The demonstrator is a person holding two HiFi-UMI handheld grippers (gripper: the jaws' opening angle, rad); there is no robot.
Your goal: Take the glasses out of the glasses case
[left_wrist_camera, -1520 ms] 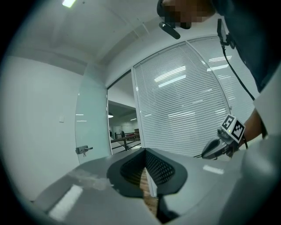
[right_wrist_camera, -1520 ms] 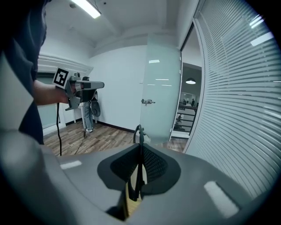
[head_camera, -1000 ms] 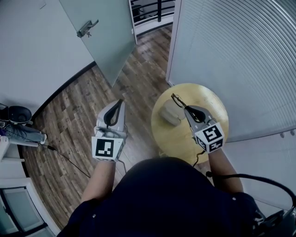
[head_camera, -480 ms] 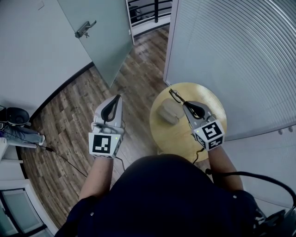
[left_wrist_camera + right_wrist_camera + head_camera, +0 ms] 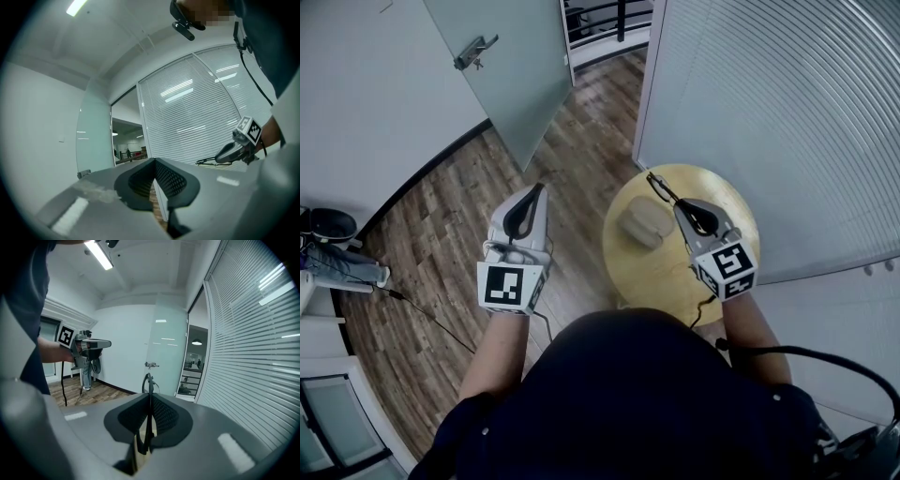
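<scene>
Head view shows the glasses (image 5: 657, 188) already out, clamped in the right tool (image 5: 677, 208) at 1 o'clock of the case (image 5: 642, 223) on the bench (image 5: 727, 202); left tool (image 5: 539, 191) jaws together, empty; only set-down seemingly remains.

Dark-framed glasses (image 5: 660, 187) held in the air, beige case (image 5: 642, 223) lying just beside

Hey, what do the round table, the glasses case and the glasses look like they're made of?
The round table looks like pale yellowish wood with a matte top. The glasses case seems to be fabric or leatherette: soft beige-grey with no shine. The glasses have a thin dark frame, metal or plastic; too small to tell.
</scene>
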